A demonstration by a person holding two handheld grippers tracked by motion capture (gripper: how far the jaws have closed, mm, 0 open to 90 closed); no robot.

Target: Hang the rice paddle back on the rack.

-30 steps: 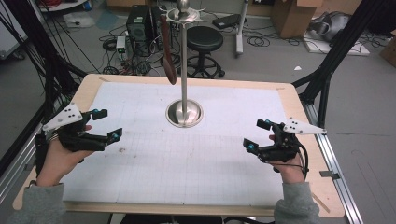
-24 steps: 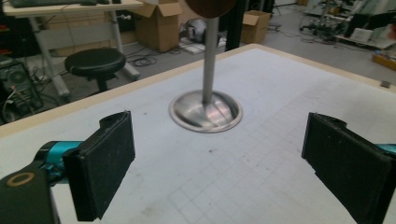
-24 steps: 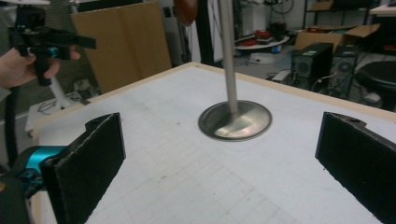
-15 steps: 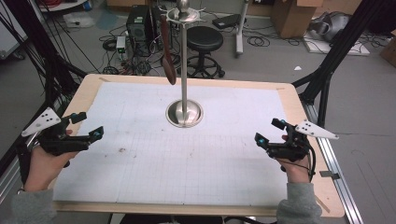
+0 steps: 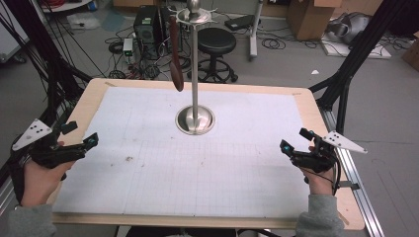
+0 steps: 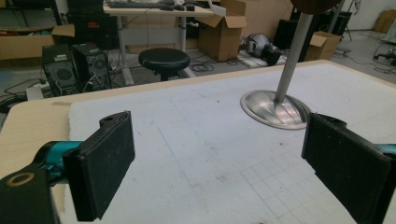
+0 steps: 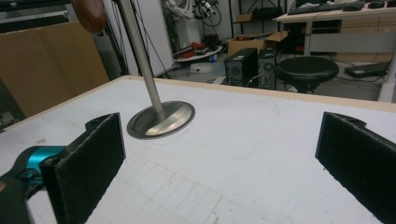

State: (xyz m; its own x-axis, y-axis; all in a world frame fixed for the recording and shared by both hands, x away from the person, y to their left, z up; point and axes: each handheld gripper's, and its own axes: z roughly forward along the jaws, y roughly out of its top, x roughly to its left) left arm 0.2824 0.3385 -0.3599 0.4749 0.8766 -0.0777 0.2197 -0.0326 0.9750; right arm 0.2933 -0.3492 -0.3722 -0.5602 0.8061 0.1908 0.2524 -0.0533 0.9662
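Item: brown spoon [image 5: 175, 59], hanging long axis vertical from the steel stand [image 5: 194, 74] at the counter's [image 5: 237, 177] far centre. My left claw [image 5: 81, 140] and right claw [image 5: 292, 141], both spread apart and empty, sit at opposite near edges. The spoon hangs on the stand's left side, so my left claw looks nearer.

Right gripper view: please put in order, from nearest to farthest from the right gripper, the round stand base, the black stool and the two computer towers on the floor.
From the right gripper, jaws wide apart:
1. Round stand base, on the table mat, ahead and to the left.
2. Black stool, on the floor just past the table's far edge, to the right.
3. Computer towers, on the floor slightly behind the stool, left of it.
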